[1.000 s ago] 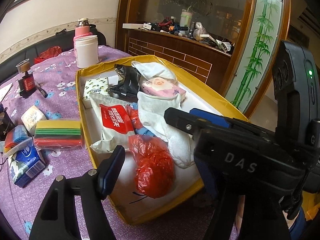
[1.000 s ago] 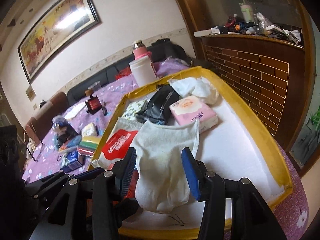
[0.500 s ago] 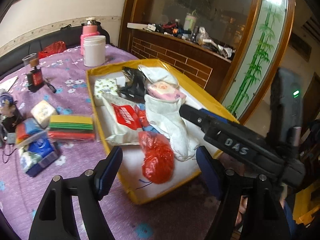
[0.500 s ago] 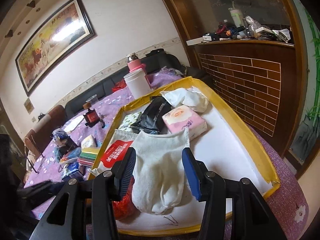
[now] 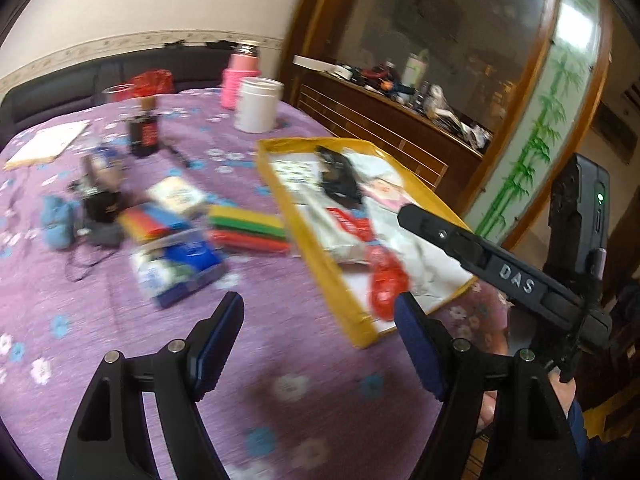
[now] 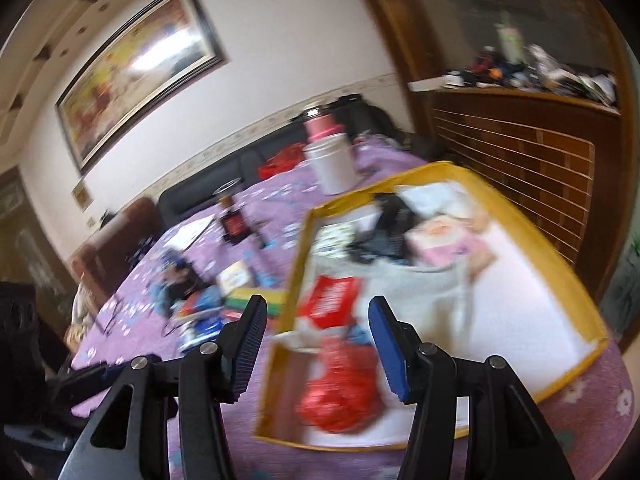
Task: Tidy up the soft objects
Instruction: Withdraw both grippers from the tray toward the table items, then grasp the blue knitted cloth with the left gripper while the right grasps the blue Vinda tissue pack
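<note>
Yellow tray [image 5: 316, 264] sits on the purple bench [image 5: 120, 320] as the collection bin: white cloth [image 6: 420, 292], red bag [image 6: 340, 396], red-label white pouch [image 6: 332, 300], pink tissue pack [image 6: 444, 244] and black bag [image 6: 384, 228] all lie inside it, so those soft items look sorted. Left of the tray, loose on the bench: striped sponge stack [image 5: 248, 228], blue tissue pack [image 5: 180, 268], a small white pack [image 5: 176, 196], probably the remaining work. White jar [image 5: 258, 104] and pink flask [image 5: 238, 80] stand far behind, likely not part of the job. Left tongs [image 5: 320, 344] spread wide, nothing between the pads, held above bare bench just near-left of the tray's near corner, pointing toward the loose pile. Right tongs [image 6: 318, 342] also spread and empty, held high over the tray's near-left edge, above the red bag. Both views motion-blurred, so fine contact detail is unreadable.
</note>
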The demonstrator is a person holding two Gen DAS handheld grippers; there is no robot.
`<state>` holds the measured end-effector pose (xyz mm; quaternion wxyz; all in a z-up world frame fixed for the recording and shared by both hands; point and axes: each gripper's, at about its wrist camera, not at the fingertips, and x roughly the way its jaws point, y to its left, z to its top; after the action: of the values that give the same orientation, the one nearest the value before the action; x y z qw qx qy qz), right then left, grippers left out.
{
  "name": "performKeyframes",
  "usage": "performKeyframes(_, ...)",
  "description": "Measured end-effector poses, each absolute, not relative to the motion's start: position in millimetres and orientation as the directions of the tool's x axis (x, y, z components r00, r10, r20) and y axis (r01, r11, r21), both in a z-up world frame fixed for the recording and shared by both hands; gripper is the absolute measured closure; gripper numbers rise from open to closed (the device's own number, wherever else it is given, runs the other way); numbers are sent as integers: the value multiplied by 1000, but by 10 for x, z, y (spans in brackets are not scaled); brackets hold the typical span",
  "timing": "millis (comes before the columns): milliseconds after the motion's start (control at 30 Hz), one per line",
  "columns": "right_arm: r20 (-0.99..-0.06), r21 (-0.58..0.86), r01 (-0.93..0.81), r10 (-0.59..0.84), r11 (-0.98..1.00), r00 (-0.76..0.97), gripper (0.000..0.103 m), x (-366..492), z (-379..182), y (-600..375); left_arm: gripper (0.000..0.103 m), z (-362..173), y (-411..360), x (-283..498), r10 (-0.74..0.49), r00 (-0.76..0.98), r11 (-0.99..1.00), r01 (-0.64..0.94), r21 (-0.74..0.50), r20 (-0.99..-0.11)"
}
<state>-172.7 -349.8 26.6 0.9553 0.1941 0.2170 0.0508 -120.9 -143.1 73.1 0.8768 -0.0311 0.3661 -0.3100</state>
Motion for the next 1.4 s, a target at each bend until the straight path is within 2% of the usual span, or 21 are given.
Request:
performKeyframes(233, -456, 306, -173, 304, 936, 836, 43, -1488, 190, -2701, 25, 673, -602, -1099, -452, 628, 891, 357, -281, -633)
performKeyframes(400, -523, 205, -275, 343, 939, 780, 43, -1308, 31, -2217, 25, 577, -73, -821, -352, 644, 934, 190, -304, -679)
performKeyframes(467, -551, 208, -298, 363, 932, 752, 43, -1238, -12, -2159, 25, 557, 62, -684, -327, 638, 940, 146, -307, -697)
performKeyframes(600, -560, 267, -315, 413, 911, 718, 40, -1194, -78, -2237, 25, 520, 163, -297, -310, 606, 944, 105, -313, -732)
performKeyframes(900, -526, 263, -318, 412, 911, 744, 39, -1276, -30, -2247, 25, 248, 125, 641, -209, 548, 973, 35, -227, -810)
performKeyframes(933, -524, 264, -318, 412, 911, 746, 39, -1274, -28, -2251, 27, 223, 134, 677, -213, 552, 972, 35, -233, -806)
performKeyframes(967, -520, 264, -317, 411, 911, 749, 39, -1280, -23, -2256, 34, 203, 149, 699, -207, 560, 972, 27, -231, -802)
performKeyframes(1000, -517, 263, -319, 412, 910, 750, 39, -1286, -21, -2256, 51, 168, 160, 730, -209, 554, 972, 29, -232, -806)
performKeyframes(1033, -517, 262, -322, 414, 910, 750, 39, -1286, -18, -2252, 58, 147, 168, 731, -235, 546, 966, 42, -254, -805)
performKeyframes(1167, -518, 261, -327, 417, 908, 746, 39, -1284, -17, -2246, 60, 190, 192, 549, -233, 560, 967, 43, -252, -796)
performKeyframes(1267, -521, 264, -325, 418, 908, 744, 39, -1275, -25, -2249, 60, 249, 196, 283, -278, 552, 955, 69, -289, -786)
performKeyframes(1400, -543, 258, -330, 419, 908, 728, 34, -1238, -41, -2214, 60, 257, 200, -270, -297, 562, 950, 94, -298, -772)
